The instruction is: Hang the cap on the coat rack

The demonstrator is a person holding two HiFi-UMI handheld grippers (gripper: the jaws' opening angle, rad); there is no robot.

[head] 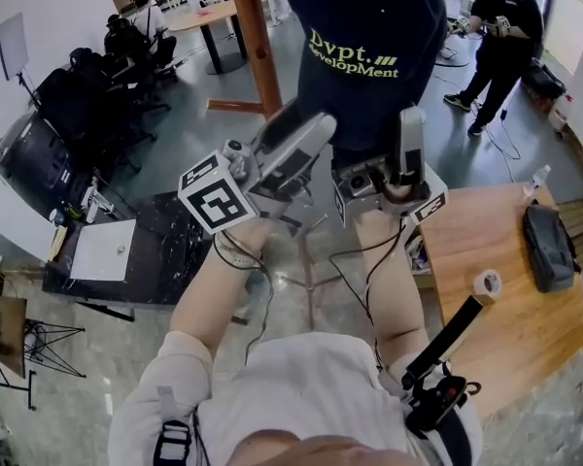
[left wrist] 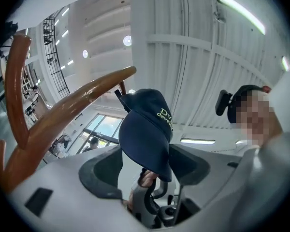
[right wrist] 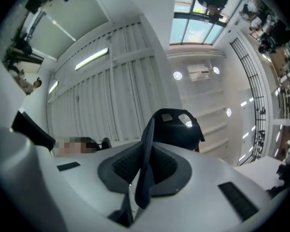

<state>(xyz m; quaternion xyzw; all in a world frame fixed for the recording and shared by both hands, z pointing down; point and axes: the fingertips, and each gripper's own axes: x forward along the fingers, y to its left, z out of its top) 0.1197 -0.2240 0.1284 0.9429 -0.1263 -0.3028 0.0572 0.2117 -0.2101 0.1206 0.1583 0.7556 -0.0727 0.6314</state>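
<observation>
The navy cap [head: 369, 37] with pale lettering is held up in front of me, next to the brown wooden coat rack pole [head: 257, 42]. My right gripper [head: 411, 115] points steeply up and is shut on the cap's brim, which shows edge-on between its pads [right wrist: 146, 170]. The cap's crown [right wrist: 176, 127] rises beyond them. My left gripper [head: 316, 124] is raised at the cap's lower left. It is open, and the brim [left wrist: 147, 129] hangs between its spread jaws [left wrist: 145, 170] without touching them. The rack's curved hooks [left wrist: 63, 110] arch just left of the cap.
A wooden table [head: 505, 348] stands at the right with a black pouch [head: 549, 246] and a tape roll [head: 486, 284] on it. At the left is a dark table [head: 175, 250] bearing a white sheet. A person [head: 500, 37] stands at the back right.
</observation>
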